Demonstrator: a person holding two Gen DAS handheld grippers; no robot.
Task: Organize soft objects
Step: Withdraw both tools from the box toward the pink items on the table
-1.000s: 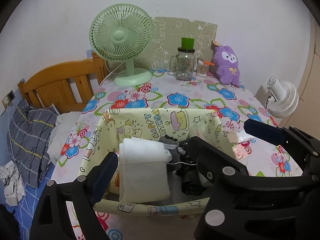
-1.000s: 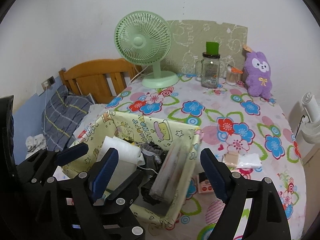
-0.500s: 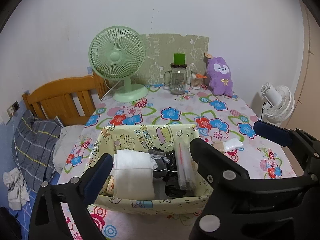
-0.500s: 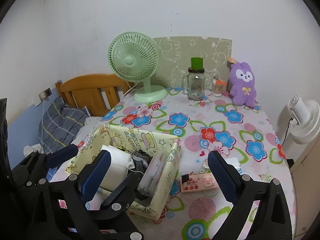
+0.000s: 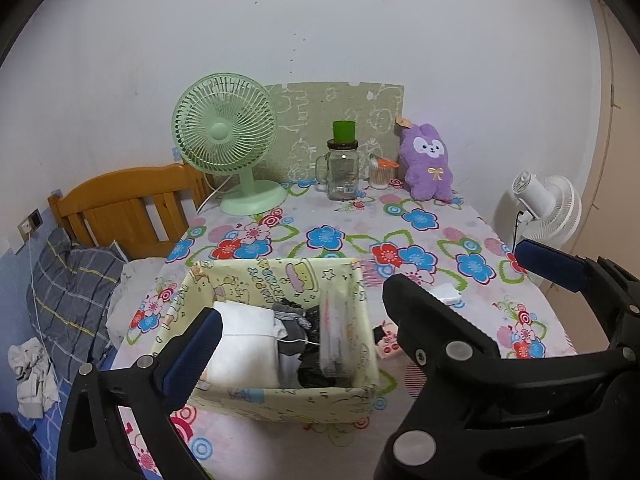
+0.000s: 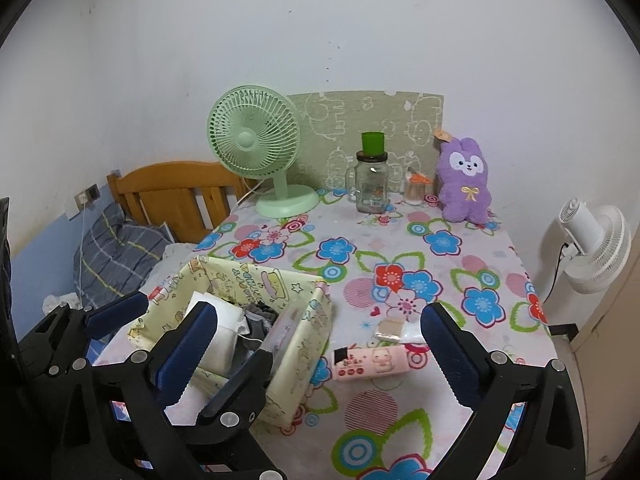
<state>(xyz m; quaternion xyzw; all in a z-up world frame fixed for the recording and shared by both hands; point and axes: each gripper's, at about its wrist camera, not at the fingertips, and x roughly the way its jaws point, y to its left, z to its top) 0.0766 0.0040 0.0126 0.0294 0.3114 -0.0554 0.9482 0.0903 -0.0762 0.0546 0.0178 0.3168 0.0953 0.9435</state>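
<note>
A pale yellow fabric bin (image 5: 276,280) (image 6: 256,280) stands on the flowered table near its front edge. It holds a folded white cloth (image 5: 244,344) (image 6: 224,320), dark grey clothes (image 5: 300,328) and a clear packet (image 5: 332,340). A purple plush rabbit (image 5: 428,164) (image 6: 464,180) sits at the back right against the wall. My left gripper (image 5: 296,324) is open and empty, above and in front of the bin. My right gripper (image 6: 316,340) is open and empty, to the right of the bin; its fingers also show in the left wrist view (image 5: 552,264).
A green desk fan (image 5: 228,136) (image 6: 256,144), a glass jar with green lid (image 5: 342,172) (image 6: 372,184) and a small cup stand at the back. A pink packet (image 6: 372,362) and small white packets (image 6: 400,330) lie right of the bin. A wooden bed and a white fan (image 6: 596,248) flank the table.
Both grippers have pulled back and up from the bin, so more of the table shows. The bin and its contents have stayed in place. Both grippers stay open.
</note>
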